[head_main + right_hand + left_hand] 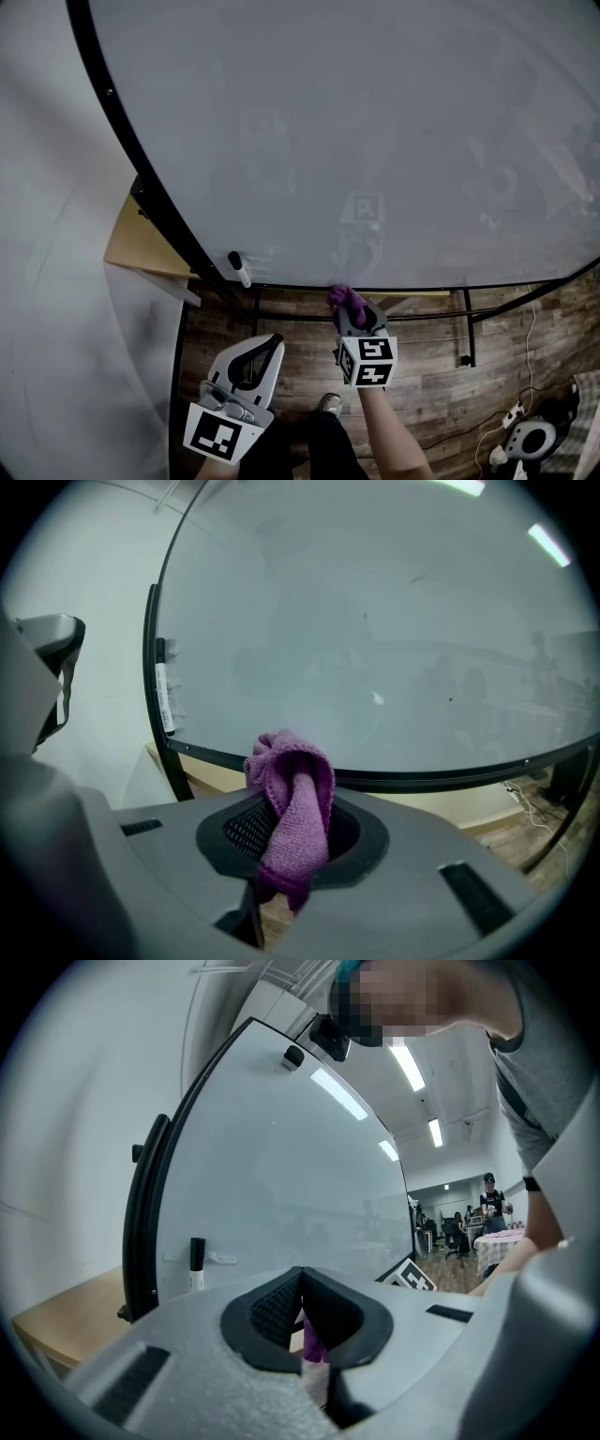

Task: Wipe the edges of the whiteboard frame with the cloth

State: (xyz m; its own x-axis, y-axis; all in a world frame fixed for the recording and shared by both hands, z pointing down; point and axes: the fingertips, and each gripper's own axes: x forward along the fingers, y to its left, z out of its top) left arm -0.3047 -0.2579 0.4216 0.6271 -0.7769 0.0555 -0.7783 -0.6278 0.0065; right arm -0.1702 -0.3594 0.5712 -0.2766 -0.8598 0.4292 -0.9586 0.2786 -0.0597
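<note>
The whiteboard's black frame runs down its left side (141, 159) and along its bottom edge (422, 284). My right gripper (354, 314) is shut on a bunched purple cloth (345, 298), and the cloth's tip sits at the bottom frame edge. In the right gripper view the cloth (291, 771) sticks up from between the jaws, just in front of the bottom frame (422, 778). My left gripper (275, 342) hangs lower and to the left, away from the board. Its jaws (301, 1274) meet at the tip with nothing between them.
A black-capped marker (239, 269) rests on the board near its lower left corner. A light wooden surface (141, 246) juts out behind the left frame edge. Below are a wooden floor (431, 375), black stand bars (469, 328), a white device with cables (530, 439) and my shoe (329, 403).
</note>
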